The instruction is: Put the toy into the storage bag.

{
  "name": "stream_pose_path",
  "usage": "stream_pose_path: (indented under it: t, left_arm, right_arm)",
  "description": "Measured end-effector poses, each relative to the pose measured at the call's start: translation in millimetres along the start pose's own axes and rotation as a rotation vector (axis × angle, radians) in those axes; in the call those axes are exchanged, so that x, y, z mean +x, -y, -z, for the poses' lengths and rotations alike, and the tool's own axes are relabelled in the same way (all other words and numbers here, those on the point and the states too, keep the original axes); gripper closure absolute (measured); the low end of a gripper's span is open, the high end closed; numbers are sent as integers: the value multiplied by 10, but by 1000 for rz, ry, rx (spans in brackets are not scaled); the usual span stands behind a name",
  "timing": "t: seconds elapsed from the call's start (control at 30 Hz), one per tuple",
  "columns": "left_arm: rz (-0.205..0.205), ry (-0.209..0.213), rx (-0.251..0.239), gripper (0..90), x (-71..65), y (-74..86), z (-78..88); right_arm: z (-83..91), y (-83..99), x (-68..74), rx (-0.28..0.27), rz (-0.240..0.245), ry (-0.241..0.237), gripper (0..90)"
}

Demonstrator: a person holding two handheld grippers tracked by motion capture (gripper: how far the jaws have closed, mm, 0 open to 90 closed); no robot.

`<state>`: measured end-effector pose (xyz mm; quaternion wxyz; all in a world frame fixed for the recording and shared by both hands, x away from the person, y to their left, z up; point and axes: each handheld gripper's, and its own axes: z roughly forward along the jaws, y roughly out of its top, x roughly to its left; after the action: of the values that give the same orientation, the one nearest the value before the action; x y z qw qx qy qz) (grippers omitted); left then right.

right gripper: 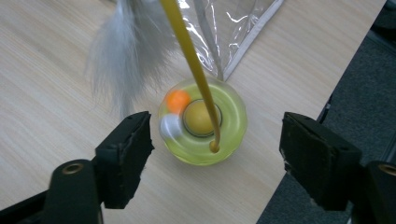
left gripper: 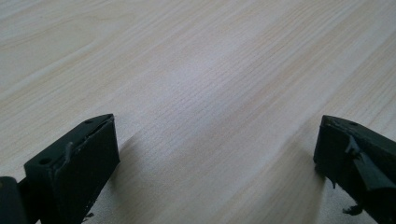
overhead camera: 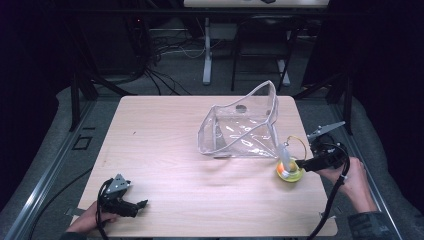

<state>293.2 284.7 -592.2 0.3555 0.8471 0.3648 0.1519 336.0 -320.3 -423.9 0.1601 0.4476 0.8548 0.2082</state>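
- My right gripper [right gripper: 215, 154] hangs over the yellow-green ring toy [right gripper: 203, 122], jaws spread wide on either side of it, gripping nothing.
- The toy sits near the table's [overhead camera: 165, 150] right edge, just beside the clear plastic pouch [overhead camera: 240, 125]; its yellow wand [right gripper: 191, 60] and white feather [right gripper: 123, 56] rise from it.
- My left gripper [left gripper: 217, 158] rests low at the near left corner, jaws wide apart and empty.

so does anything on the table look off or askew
The clear plastic pouch sits crumpled, one corner sticking up. The round yellow-green toy with a feather on a bent yellow wire rests close to the table's right edge, between the right gripper's open jaws. Nothing is spilled.
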Motion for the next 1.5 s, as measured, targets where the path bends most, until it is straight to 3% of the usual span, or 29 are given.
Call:
stream_pose_path:
  t: [0.1, 0.17, 0.27, 0.43, 0.63, 1.03, 1.5]
  left_arm:
    - [0, 0, 0, 0, 0, 0, 0]
    - [0, 0, 0, 0, 0, 0, 0]
    - [0, 1, 0, 0, 0, 0, 0]
    - [-1, 0, 0, 0, 1, 0, 0]
    - [-2, 0, 0, 0, 1, 0, 0]
    - [0, 0, 0, 0, 0, 0, 0]
    - [0, 0, 0, 0, 1, 0, 0]
  right_arm:
    - [12, -33, 17, 13, 0, 18, 399]
    - [23, -70, 36, 28, 14, 47, 496]
    - [31, -88, 51, 33, 25, 41, 548]
    - [74, -159, 107, 30, 58, 41, 718]
    - [77, -206, 95, 62, 42, 52, 875]
    - [113, -255, 93, 46, 34, 46, 883]
    - [355, -398, 59, 23, 35, 34, 884]
